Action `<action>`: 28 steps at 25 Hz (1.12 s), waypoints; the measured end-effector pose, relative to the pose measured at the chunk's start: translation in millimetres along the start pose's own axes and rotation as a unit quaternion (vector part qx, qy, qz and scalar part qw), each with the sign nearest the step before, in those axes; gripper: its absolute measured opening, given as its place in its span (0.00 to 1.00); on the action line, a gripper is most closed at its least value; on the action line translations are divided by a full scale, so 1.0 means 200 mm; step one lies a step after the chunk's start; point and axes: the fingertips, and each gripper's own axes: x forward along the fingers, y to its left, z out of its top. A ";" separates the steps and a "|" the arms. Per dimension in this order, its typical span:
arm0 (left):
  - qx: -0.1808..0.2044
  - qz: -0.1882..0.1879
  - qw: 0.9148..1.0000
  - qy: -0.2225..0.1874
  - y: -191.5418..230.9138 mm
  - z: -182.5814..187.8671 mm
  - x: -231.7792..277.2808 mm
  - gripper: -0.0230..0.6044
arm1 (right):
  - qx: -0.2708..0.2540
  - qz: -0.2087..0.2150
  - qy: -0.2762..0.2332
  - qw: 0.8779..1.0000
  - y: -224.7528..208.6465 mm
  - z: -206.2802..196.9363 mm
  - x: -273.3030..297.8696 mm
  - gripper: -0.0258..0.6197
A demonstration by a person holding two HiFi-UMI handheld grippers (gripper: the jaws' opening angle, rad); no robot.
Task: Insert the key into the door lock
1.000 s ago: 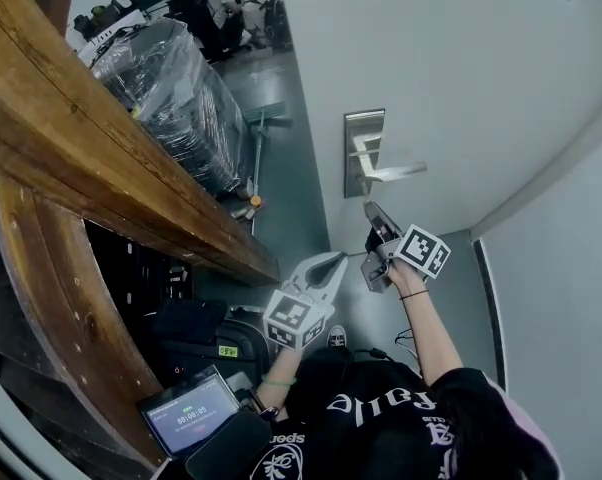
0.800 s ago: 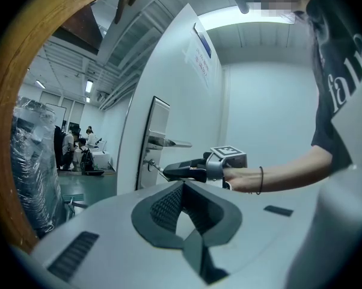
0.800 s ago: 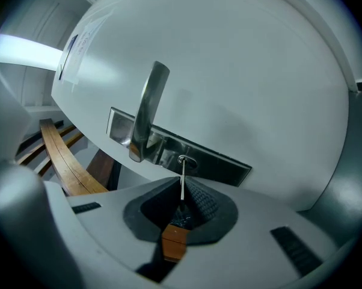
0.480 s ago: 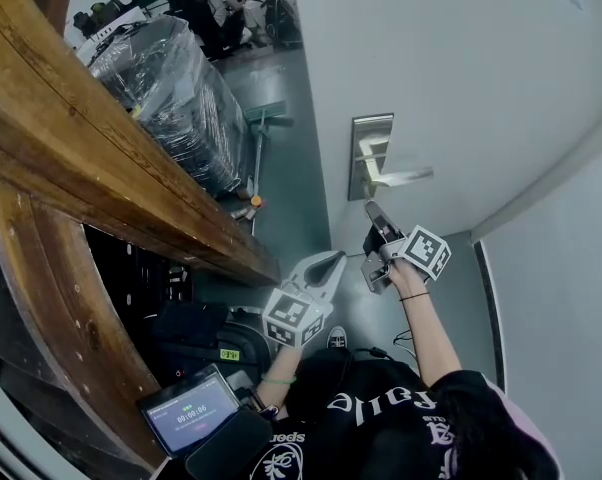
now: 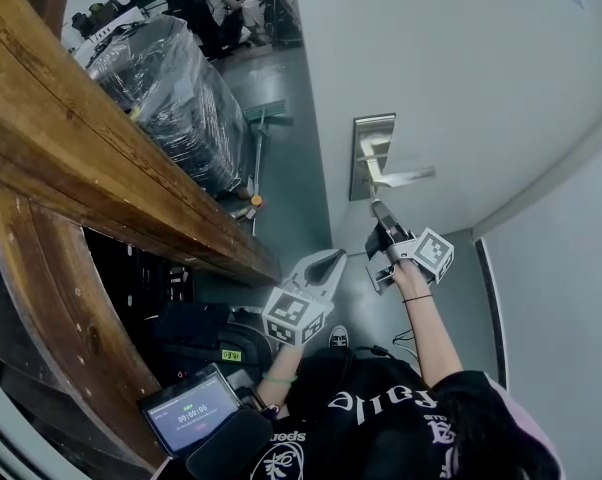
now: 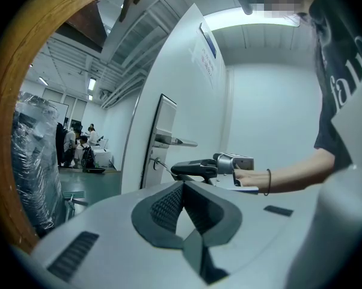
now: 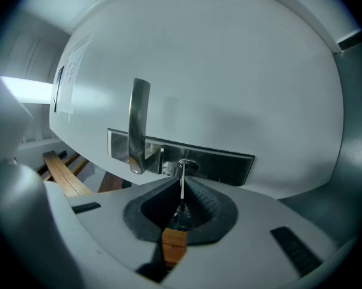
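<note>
The key (image 7: 181,190) meets the lock (image 7: 187,165), just beside the handle (image 7: 138,125).
Jaws: right gripper (image 7: 181,180) clamped on it; left gripper (image 6: 181,185) closed, empty.

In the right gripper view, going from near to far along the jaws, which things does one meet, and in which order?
right gripper, shut on the key → key → keyhole at the key's tip → lock plate → door
</note>
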 end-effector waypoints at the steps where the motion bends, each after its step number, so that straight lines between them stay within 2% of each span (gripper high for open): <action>1: 0.000 0.000 1.000 0.000 0.00 0.00 0.00 0.04 | 0.001 -0.001 -0.001 1.000 -0.01 0.00 0.00 0.10; 7: -0.001 -0.006 1.000 0.003 -0.02 -0.01 0.01 0.04 | -0.002 -0.002 0.020 1.000 -0.01 -0.01 0.04 0.10; 12: 0.001 -0.007 1.000 0.004 -0.01 -0.01 0.00 0.04 | 0.028 0.002 0.000 1.000 -0.03 0.06 0.08 0.10; 16: 0.000 -0.006 1.000 0.006 -0.01 -0.02 0.00 0.04 | -0.015 -0.005 0.018 1.000 -0.02 0.09 0.17 0.10; 20: 0.002 -0.005 1.000 0.006 0.00 -0.02 0.00 0.04 | -0.008 0.006 0.009 1.000 -0.02 0.09 0.20 0.10; 25: 0.003 -0.003 1.000 0.005 -0.01 -0.02 0.00 0.04 | -0.109 -0.027 0.043 0.993 0.01 0.06 0.18 0.10; 28: 0.003 -0.001 1.000 0.004 -0.03 -0.01 -0.02 0.04 | -0.150 -0.036 0.056 0.986 0.03 0.04 0.10 0.10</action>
